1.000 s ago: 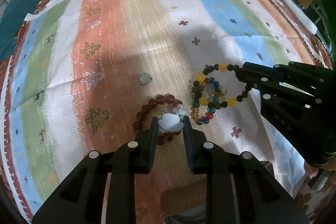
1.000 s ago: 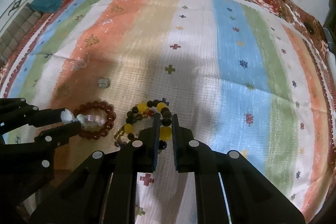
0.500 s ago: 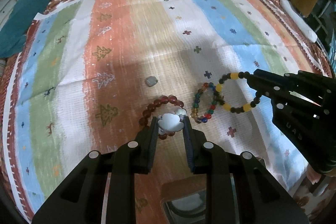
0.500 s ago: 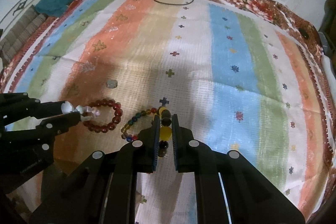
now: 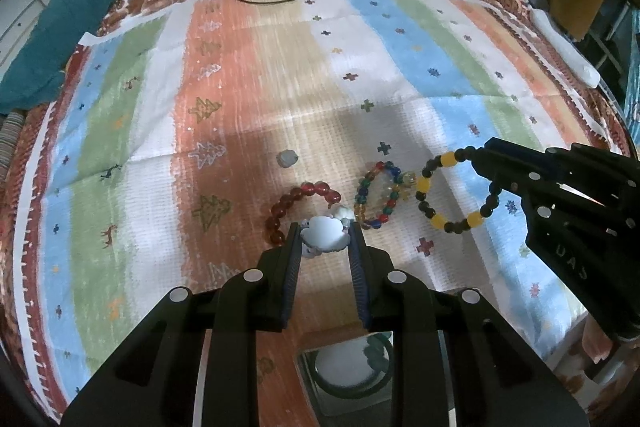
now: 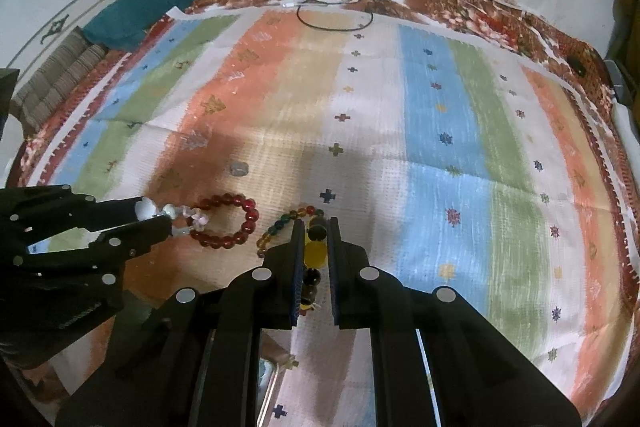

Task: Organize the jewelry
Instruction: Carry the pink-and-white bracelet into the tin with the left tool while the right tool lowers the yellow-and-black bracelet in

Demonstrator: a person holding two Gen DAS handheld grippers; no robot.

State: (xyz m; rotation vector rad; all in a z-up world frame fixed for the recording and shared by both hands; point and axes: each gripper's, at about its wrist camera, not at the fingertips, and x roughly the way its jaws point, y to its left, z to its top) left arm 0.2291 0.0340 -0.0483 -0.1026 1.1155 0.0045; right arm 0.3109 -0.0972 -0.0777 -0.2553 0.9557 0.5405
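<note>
At lower centre, the red bracelet [image 5: 304, 203] and yellow-black bracelet [image 5: 456, 193] are being lifted apart from the multicoloured bracelet [image 5: 378, 195], clenched by left gripper [image 5: 324, 241] and right gripper [image 6: 316, 247].

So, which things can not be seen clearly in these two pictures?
- Left wrist view: red bracelet, near part hidden behind the white charm and left gripper fingers.
- Left wrist view: glass-topped object below the fingers, unidentifiable.
- Right wrist view: yellow-black bracelet, mostly hidden between right gripper fingers.
</note>
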